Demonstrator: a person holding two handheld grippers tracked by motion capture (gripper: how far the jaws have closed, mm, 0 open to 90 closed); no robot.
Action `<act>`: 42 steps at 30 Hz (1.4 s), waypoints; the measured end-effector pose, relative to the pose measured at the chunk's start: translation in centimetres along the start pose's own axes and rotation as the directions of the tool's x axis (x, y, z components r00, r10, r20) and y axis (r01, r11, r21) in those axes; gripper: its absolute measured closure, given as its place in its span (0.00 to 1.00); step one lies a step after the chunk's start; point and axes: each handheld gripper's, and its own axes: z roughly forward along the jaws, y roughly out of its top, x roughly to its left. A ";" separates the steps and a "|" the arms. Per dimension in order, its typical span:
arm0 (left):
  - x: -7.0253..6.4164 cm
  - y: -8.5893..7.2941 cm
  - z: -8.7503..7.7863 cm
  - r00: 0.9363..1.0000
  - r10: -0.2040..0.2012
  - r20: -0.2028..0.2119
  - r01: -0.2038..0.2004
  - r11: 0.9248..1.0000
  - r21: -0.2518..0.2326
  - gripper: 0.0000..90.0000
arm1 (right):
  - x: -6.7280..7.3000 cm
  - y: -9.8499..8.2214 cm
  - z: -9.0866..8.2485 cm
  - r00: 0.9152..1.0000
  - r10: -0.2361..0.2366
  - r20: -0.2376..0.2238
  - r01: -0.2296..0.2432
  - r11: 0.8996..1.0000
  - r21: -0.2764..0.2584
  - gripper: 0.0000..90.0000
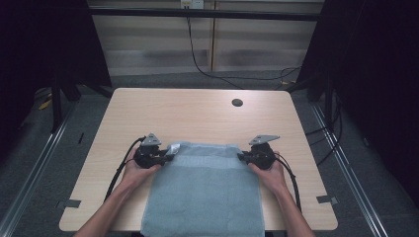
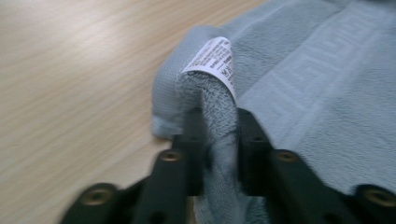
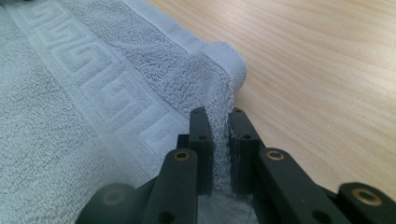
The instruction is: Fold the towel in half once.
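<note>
Nearest the camera, forearms entering from the near edge, a pale blue towel (image 1: 205, 190) lying flat on the surface (image 1: 197, 111) and hanging over that near edge. Left tongs (image 1: 168, 158) pinching the towel's far-left corner, the pinched fold standing up between the jaws with a white label (image 2: 215, 58) on top. Right tongs (image 1: 242, 157) pinching the far-right corner (image 3: 224, 58) likewise, cloth pressed tight between the pads, a woven key-pattern border (image 3: 102, 88) running along the far hem. Likely step in hand: raising both far corners to fold the towel toward the near side. To do it well: lift both corners together and level, keeping the far hem taut between them without stretching it; carry them straight toward the near edge, not drifting left or right, so the side hems line up; lay the corners down before releasing. Risk on the left: grip sits partly on the bunched fold, so slipping seems possible if pulled sharply.
</note>
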 end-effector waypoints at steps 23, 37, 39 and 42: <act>1.8 3.1 -5.3 0.980 -0.135 0.144 0.162 0.967 -0.196 0.93 | -0.4 5.1 -4.1 0.977 0.070 -0.203 -0.112 0.972 -0.205 0.95; 3.0 11.3 -7.9 0.995 -0.079 0.059 0.093 0.949 -0.301 0.93 | -2.9 12.3 -7.3 0.992 0.025 -0.127 -0.060 0.958 -0.282 0.95; 3.3 12.7 -8.3 0.996 -0.076 0.047 0.087 0.944 -0.319 0.93 | -3.2 13.4 -7.7 0.994 0.021 -0.106 -0.050 0.958 -0.281 0.95; 3.6 14.6 -9.0 0.996 -0.077 0.034 0.084 0.933 -0.351 0.93 | -3.7 14.9 -8.6 0.996 0.019 -0.086 -0.044 0.953 -0.300 0.95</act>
